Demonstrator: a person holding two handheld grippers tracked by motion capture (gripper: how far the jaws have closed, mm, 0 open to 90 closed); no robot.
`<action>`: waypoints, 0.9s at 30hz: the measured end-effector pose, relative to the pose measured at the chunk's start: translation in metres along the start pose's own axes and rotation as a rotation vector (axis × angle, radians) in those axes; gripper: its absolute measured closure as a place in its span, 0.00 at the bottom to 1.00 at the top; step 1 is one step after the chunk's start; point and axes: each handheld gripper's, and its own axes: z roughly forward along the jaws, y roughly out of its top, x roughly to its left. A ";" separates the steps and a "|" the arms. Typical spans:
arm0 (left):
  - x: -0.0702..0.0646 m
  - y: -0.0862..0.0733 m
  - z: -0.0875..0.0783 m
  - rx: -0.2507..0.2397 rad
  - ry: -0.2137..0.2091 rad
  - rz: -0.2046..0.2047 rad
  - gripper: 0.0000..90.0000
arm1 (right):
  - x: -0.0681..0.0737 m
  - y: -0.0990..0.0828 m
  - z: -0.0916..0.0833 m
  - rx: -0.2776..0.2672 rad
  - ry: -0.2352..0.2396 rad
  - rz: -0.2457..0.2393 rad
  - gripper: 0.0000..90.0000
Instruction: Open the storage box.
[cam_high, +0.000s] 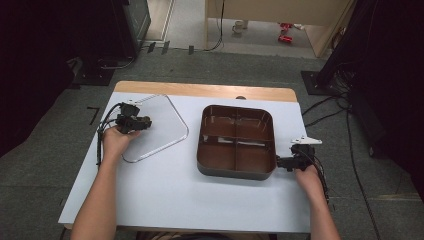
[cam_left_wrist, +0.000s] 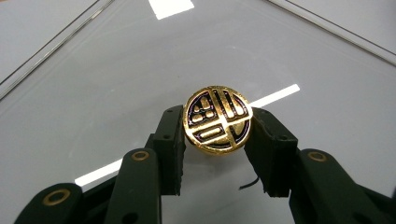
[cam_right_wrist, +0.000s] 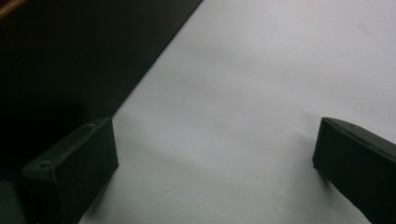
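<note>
My left gripper clamped on gold round knob, one black jaw pressing each side. Knob face toward camera: raised gold pattern, dark inlay, small dots upper left. Knob sits on clear lid directly beneath jaws. Lid rim runs diagonally, far left and far right ahead of gripper. I see white light reflections on lid, ahead and beside jaws. Thin dark wire under right jaw.

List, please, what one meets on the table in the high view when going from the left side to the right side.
Left tool, shut on the gold knob of the clear lid → brown tray with four compartments → right tool, jaws open with nothing between them, beside the tray's right wall.
</note>
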 end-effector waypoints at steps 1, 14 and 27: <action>0.000 0.000 0.000 0.000 0.000 0.000 0.65 | 0.000 0.000 0.000 0.000 0.000 0.000 0.00; -0.015 0.013 -0.032 -0.101 -0.041 0.034 0.48 | 0.000 0.000 0.000 0.000 -0.001 0.000 0.00; -0.065 0.012 -0.036 -0.139 -0.190 0.111 0.29 | 0.000 0.000 0.000 0.000 0.000 0.000 0.00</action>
